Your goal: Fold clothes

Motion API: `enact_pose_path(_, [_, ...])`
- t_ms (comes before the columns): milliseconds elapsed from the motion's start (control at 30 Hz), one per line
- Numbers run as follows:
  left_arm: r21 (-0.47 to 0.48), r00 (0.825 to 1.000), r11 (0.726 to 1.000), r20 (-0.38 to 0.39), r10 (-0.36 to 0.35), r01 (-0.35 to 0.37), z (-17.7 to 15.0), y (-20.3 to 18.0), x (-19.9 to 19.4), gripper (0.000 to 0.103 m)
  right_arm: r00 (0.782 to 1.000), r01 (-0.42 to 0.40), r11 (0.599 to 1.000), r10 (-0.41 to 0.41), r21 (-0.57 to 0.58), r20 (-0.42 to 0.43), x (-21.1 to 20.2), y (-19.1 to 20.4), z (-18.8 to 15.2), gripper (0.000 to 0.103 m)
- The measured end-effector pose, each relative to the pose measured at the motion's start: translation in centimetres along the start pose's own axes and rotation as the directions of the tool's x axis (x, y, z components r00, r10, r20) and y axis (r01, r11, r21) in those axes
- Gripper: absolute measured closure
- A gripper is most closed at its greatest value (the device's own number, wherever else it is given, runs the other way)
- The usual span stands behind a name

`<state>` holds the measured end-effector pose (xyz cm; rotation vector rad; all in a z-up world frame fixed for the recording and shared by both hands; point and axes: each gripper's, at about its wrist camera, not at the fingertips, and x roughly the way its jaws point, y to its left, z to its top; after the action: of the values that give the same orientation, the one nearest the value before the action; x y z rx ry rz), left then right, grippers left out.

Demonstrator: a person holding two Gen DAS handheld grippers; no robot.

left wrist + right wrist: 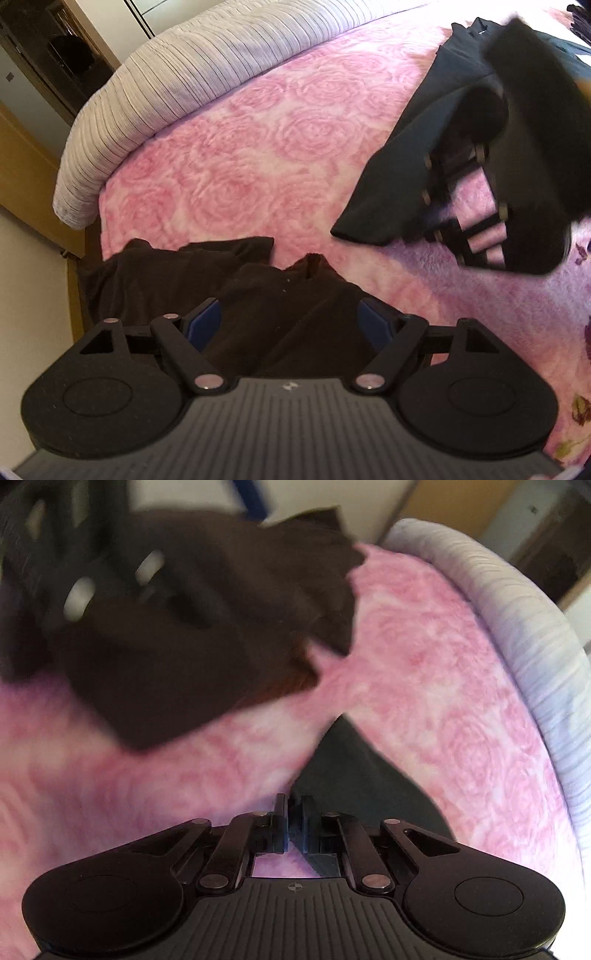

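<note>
- left gripper, seen from its own wrist camera: its blue-padded fingers stand wide apart, with the dark brown garment lying between and beyond them; the pads do not press the cloth.
- the dark brown garment lies crumpled at the near edge of the bed, on the pink rose-patterned blanket, close to the bed's left side.
- right gripper, seen from its own wrist camera: the jaws are drawn together, pinching a fold of the black garment, which runs away from the fingers in a narrowing strip.
- in the left wrist view the right gripper hangs over the right part of the bed, with the black garment draping from it down onto the blanket; its lower tip touches the blanket.
- in the right wrist view the brown garment and the left gripper's body show at upper left, heavily blurred.
- farther back, a striped grey-white bolster lies along the far edge of the bed.
- beyond it, wooden furniture and a pale wall stand at far left.
</note>
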<state>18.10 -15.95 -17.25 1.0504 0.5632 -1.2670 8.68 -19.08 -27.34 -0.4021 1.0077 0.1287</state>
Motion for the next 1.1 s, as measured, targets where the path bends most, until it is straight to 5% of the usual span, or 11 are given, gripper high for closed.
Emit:
enact_pose_path(133, [-0.008, 0.999, 0.999, 0.008, -0.036, 0.036, 2.0, -0.8, -0.2, 0.025, 0.974, 0.11, 0.952, -0.161, 0.286, 0.162, -8.4, -7.8, -3.6, 0.098])
enact_pose_path(267, [0.039, 0.995, 0.995, 0.042, -0.096, 0.094, 5.5, -3.8, -0.4, 0.025, 0.892, 0.159, 0.803, -0.366, 0.575, 0.265, -17.4, -16.1, -7.7, 0.098])
enact_pose_path(367, [0.097, 0.985, 0.985, 0.075, -0.153, 0.145, 8.9, -7.2, -0.6, 0.025, 0.801, 0.143, 0.637, -0.524, 0.758, 0.289, -24.2, -22.3, -10.7, 0.098])
enact_pose_path(500, [0.192, 0.969, 0.962, 0.115, -0.219, 0.195, 13.7, -13.1, -0.5, 0.025, 0.705, 0.211, 0.287, -0.707, 0.934, 0.059, -31.1, -26.9, -24.9, 0.098])
enact_pose_path(567, [0.232, 0.961, 0.95, 0.126, -0.245, 0.211, 15.9, -16.3, -0.1, 0.025, 0.7, 0.213, 0.101, -0.709, 0.972, -0.08, -31.8, -28.3, -33.3, 0.098])
enact_pose_path(700, [0.286, 0.956, 0.929, 0.102, -0.274, 0.236, 19.8, -22.8, 1.7, 0.025, 0.772, 0.231, -0.092, -0.589, 0.969, -0.24, -27.6, -30.1, -46.3, 0.098])
enact_pose_path(900, [0.232, 0.96, 0.934, 0.01, -0.28, 0.27, 25.0, -29.4, 5.4, 0.025, 0.858, 0.17, -0.093, -0.476, 0.981, -0.194, -24.4, -32.3, -53.8, 0.098])
enact_pose_path(1067, [0.189, 0.969, 0.951, -0.015, -0.248, 0.247, 28.5, -31.6, 7.4, 0.025, 0.805, 0.105, -0.082, -0.578, 0.991, -0.134, -30.9, -34.2, -56.2, 0.098])
enact_pose_path(1100, [0.176, 0.97, 0.954, -0.022, -0.243, 0.243, 29.0, -31.8, 8.1, 0.025, 0.81, 0.109, -0.094, -0.569, 0.99, -0.143, -31.4, -33.6, -57.2, 0.098])
